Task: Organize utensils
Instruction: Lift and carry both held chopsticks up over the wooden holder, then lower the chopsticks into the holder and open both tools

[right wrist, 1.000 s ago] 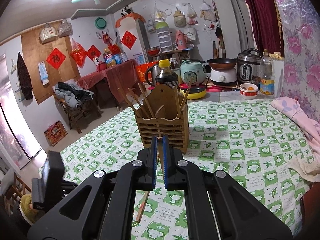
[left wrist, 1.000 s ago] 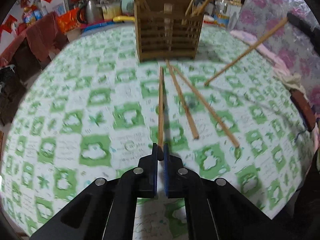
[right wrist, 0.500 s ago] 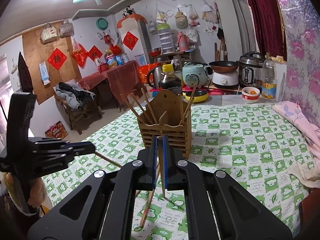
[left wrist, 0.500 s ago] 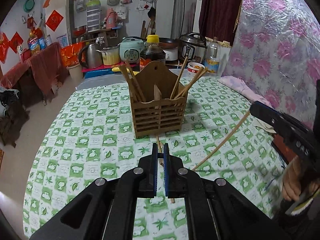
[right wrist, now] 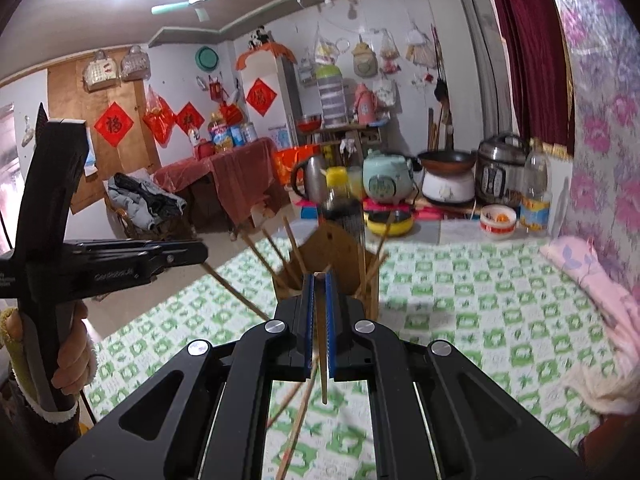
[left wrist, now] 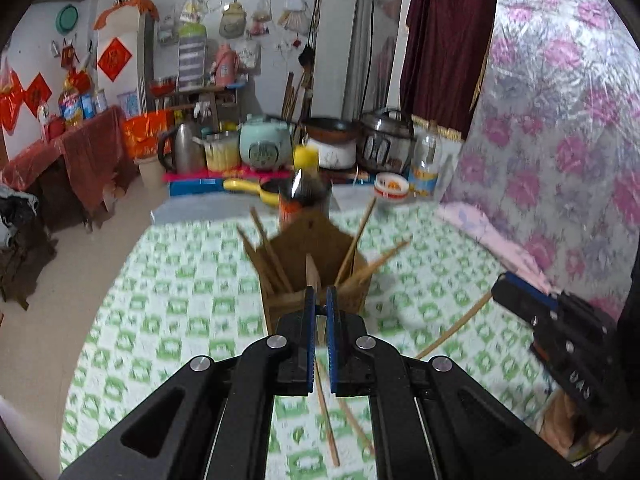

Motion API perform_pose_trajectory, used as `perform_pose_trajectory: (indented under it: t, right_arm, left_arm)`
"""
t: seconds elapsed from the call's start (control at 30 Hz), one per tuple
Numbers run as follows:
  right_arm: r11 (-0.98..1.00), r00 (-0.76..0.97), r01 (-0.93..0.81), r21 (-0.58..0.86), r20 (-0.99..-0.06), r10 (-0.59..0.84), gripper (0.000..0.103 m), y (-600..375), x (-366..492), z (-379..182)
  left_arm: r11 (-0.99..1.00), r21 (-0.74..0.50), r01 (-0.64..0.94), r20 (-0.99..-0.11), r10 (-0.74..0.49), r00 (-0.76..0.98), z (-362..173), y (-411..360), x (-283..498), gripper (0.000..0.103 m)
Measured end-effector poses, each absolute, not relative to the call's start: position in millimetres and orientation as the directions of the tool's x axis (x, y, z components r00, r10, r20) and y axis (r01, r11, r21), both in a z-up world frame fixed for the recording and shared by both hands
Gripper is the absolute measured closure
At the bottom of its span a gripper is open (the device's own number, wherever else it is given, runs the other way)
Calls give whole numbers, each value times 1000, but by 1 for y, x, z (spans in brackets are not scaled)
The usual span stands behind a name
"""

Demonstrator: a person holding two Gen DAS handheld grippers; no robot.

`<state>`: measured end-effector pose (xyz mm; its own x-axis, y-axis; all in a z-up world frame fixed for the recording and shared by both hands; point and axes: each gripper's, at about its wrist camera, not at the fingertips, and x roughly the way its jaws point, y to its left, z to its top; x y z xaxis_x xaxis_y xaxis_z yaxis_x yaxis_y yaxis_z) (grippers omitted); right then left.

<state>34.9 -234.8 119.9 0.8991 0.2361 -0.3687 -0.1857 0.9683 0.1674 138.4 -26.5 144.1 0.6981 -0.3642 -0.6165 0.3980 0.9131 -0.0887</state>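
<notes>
A slatted wooden holder (left wrist: 304,252) (right wrist: 340,252) stands on the table with several chopsticks upright in it. My left gripper (left wrist: 319,294) (right wrist: 202,251) hovers in front of and above the holder, shut on one end of a chopstick (right wrist: 236,292) that slants down toward the table. My right gripper (right wrist: 319,280) (left wrist: 498,284) is shut on another chopstick (right wrist: 322,360) (left wrist: 452,328), which hangs down through its jaws. Two more chopsticks (left wrist: 328,420) (right wrist: 296,432) lie loose on the cloth below the grippers.
The table wears a green-and-white checked cloth (left wrist: 180,320). A dark sauce bottle (left wrist: 304,192) stands just behind the holder. Pink fabric (right wrist: 592,280) lies at the table's right edge. Cookers, a kettle and bowls crowd the far side.
My left gripper has lifted its chopstick off the cloth and risen well above the table, toward the holder. My right gripper has risen slightly with its chopstick.
</notes>
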Motion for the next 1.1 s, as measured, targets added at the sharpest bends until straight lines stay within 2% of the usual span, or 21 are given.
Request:
perform_pose_trajectory:
  t: [0.17, 0.3, 0.4, 0.63, 0.77, 0.93, 1.03, 1.1]
  right_arm:
    - [971, 942, -180, 157, -258, 216, 97, -230, 49, 165]
    - [978, 970, -138, 156, -179, 166, 97, -228, 60, 179]
    - [974, 970, -138, 181, -172, 170, 97, -228, 77, 179]
    - [969, 916, -141, 200, -344, 205, 92, -245, 102, 140]
    - [973, 898, -113, 203, -398, 188, 92, -261, 97, 123]
    - [978, 828, -14, 207, -546, 127, 86, -299, 90, 75]
    - [970, 742, 98, 222, -666, 78, 78, -327, 93, 38]
    - [951, 666, 184, 250, -742, 67, 76, -348, 97, 10]
  left_arm:
    - [920, -69, 387, -566, -356, 744, 182, -31, 152, 97]
    - [930, -62, 362, -539, -336, 772, 194, -32, 163, 97]
    - [933, -73, 353, -537, -335, 774, 191, -33, 176, 97]
    - [934, -119, 338, -590, -340, 732, 155, -33, 217, 97]
    - [933, -138, 331, -605, -344, 718, 143, -30, 228, 97]
    - [933, -137, 334, -592, -347, 727, 142, -29, 224, 97]
    - [931, -140, 337, -578, -354, 735, 144, -28, 222, 97]
    - [929, -141, 342, -571, -358, 739, 145, -29, 221, 97]
